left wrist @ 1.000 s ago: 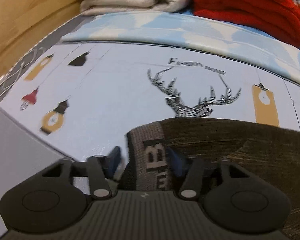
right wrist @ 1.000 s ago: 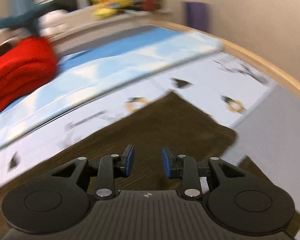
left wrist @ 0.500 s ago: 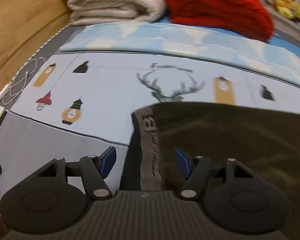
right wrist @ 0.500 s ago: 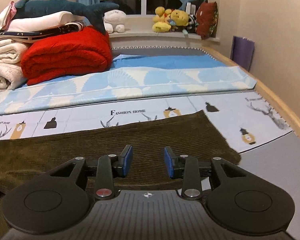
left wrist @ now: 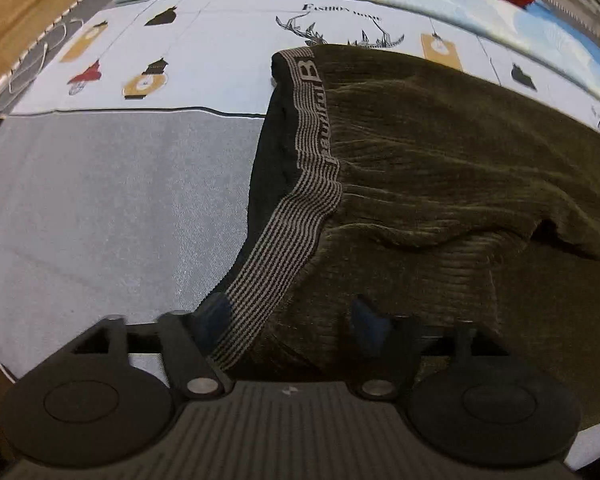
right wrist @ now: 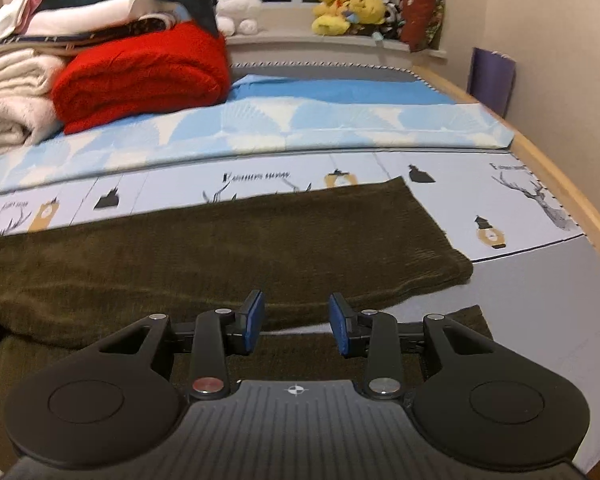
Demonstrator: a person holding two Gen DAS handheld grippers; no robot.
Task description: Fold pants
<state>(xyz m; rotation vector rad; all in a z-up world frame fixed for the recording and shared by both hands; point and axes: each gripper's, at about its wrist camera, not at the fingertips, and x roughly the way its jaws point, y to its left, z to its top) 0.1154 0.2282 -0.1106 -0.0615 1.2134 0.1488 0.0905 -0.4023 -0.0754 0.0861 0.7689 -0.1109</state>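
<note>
The olive corduroy pants [right wrist: 228, 248] lie flat across the bed [left wrist: 100, 208], just in front of the red blanket [right wrist: 140, 76]. The left gripper [left wrist: 286, 316] has just been widening, fingers apart over the striped waistband [left wrist: 296, 208], unclamped. The right gripper [right wrist: 296, 322] has fingers apart above a leg, empty.

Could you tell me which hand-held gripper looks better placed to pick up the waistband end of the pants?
Left, probably. The left hand-held gripper hangs open right over the striped waistband of the pants. The right hand-held gripper is open near the leg ends.
</note>
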